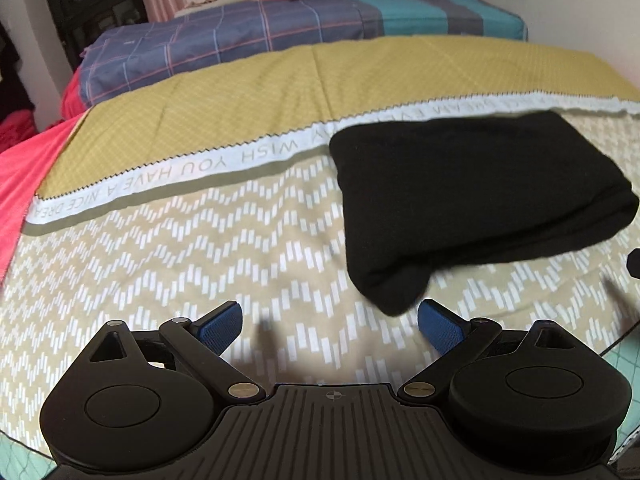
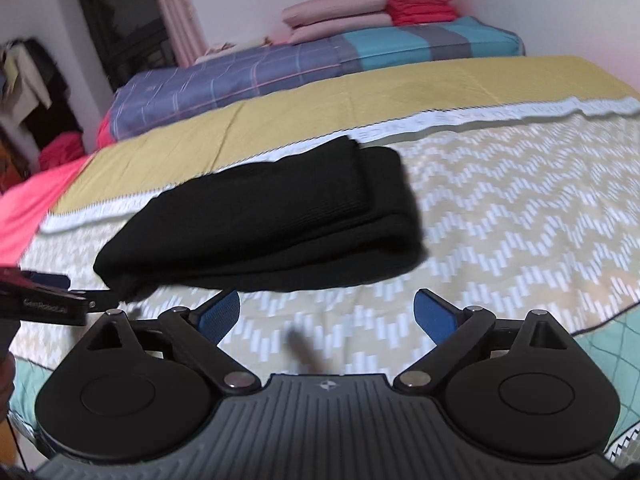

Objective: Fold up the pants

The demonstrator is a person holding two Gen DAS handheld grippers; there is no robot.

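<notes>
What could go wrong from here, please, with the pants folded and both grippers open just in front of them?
1. The near-left corner of the black pants droops unevenly close to the left gripper; a brush could undo the fold.
2. The layers look loosely stacked, so the top flap might slide.
3. The right gripper sits near the bundle's edge and could snag it.

The folded black knit pants (image 2: pixel 264 220) blur along their edges. At the right wrist view's left edge, the other black gripper (image 2: pixel 40 300) is cut off, its fingers smeared.
</notes>
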